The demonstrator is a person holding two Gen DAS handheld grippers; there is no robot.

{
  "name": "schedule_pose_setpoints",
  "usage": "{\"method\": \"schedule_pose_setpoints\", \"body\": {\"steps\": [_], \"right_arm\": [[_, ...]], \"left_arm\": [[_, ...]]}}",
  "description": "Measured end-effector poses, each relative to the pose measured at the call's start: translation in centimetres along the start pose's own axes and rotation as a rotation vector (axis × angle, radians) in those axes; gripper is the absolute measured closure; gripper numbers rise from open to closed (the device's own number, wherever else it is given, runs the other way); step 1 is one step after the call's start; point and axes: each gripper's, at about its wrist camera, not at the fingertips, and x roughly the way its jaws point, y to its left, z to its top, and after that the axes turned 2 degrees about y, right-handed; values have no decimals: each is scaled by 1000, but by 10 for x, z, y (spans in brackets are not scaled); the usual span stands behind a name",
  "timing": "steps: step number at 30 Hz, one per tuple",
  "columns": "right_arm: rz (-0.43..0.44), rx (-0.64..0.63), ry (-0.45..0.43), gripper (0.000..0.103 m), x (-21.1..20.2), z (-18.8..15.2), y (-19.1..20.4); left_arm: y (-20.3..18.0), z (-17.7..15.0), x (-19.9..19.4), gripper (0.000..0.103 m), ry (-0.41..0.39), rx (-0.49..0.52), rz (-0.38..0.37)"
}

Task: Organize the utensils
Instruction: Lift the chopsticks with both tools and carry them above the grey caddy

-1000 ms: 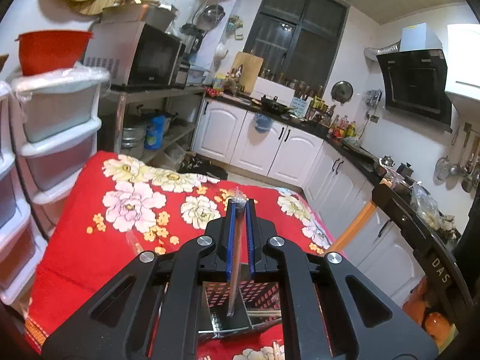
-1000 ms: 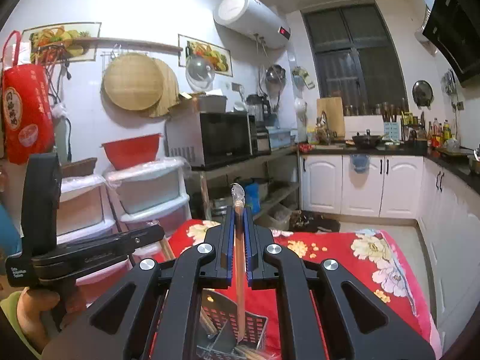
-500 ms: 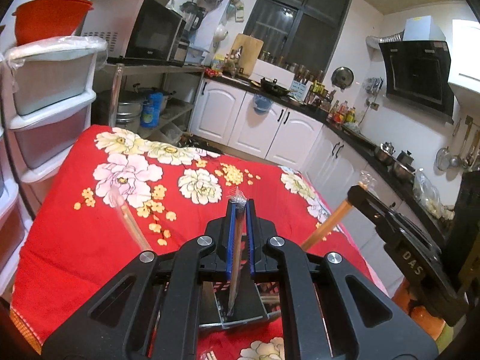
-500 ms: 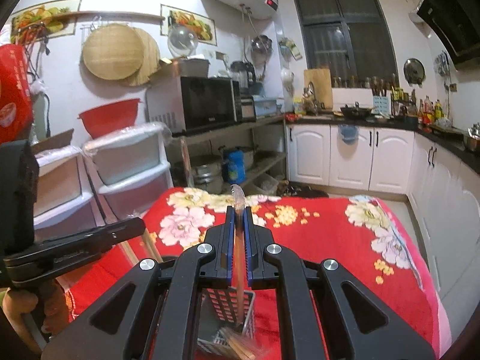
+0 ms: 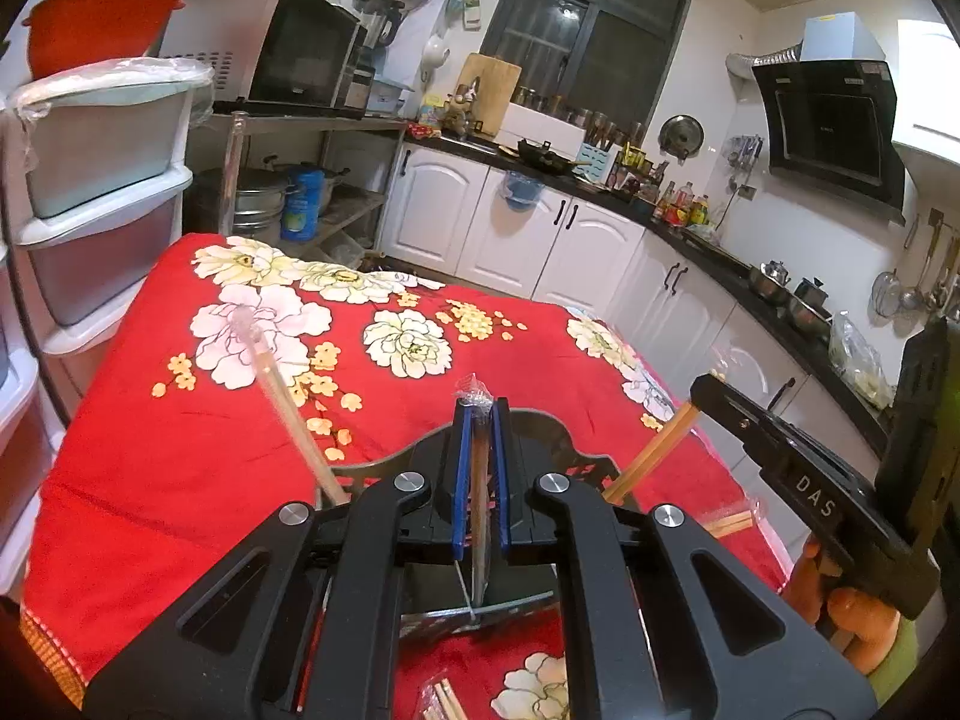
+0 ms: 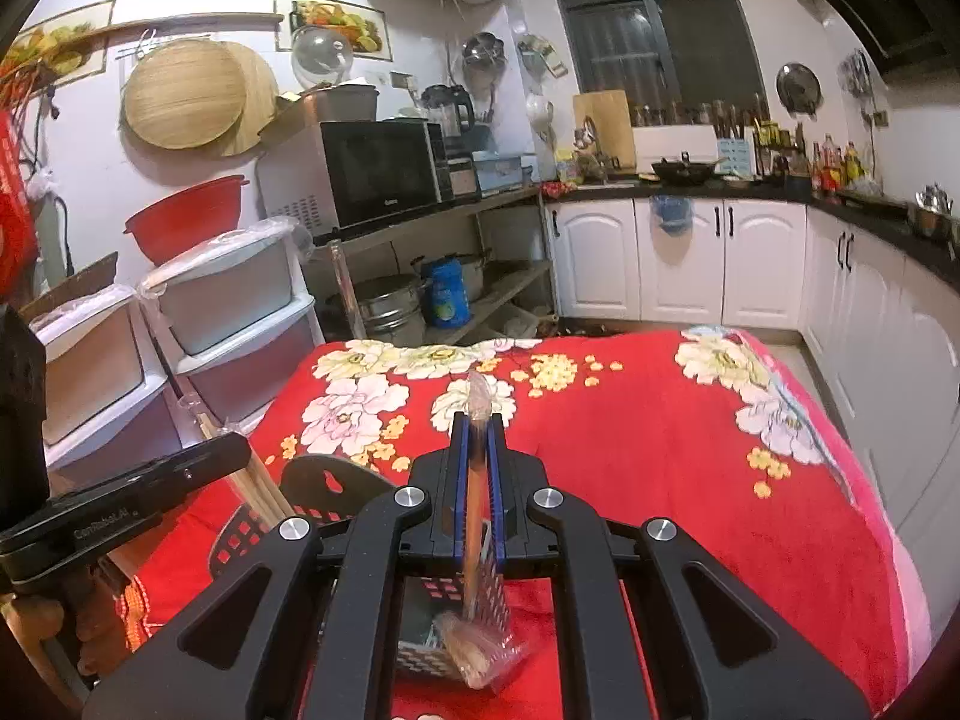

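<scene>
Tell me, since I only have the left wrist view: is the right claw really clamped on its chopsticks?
Observer: Yes. In the right wrist view, the right claw is shut on a wrapped pair of chopsticks, which runs down between its blue pads.
Operator: Where does the lower end sit?
Observer: Its bunched plastic wrapper hangs low against the black basket, by one of the perforated walls. I cannot tell whether it is inside.
</scene>
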Motion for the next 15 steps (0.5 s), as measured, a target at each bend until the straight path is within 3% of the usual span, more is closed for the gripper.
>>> {"method": "schedule_pose_setpoints", "body": {"steps": [15], "right_arm": [[12,40,38,95,-13,-12,-11]], "left_arm": [[13,-14,-4,101,34,-24,15]]}}
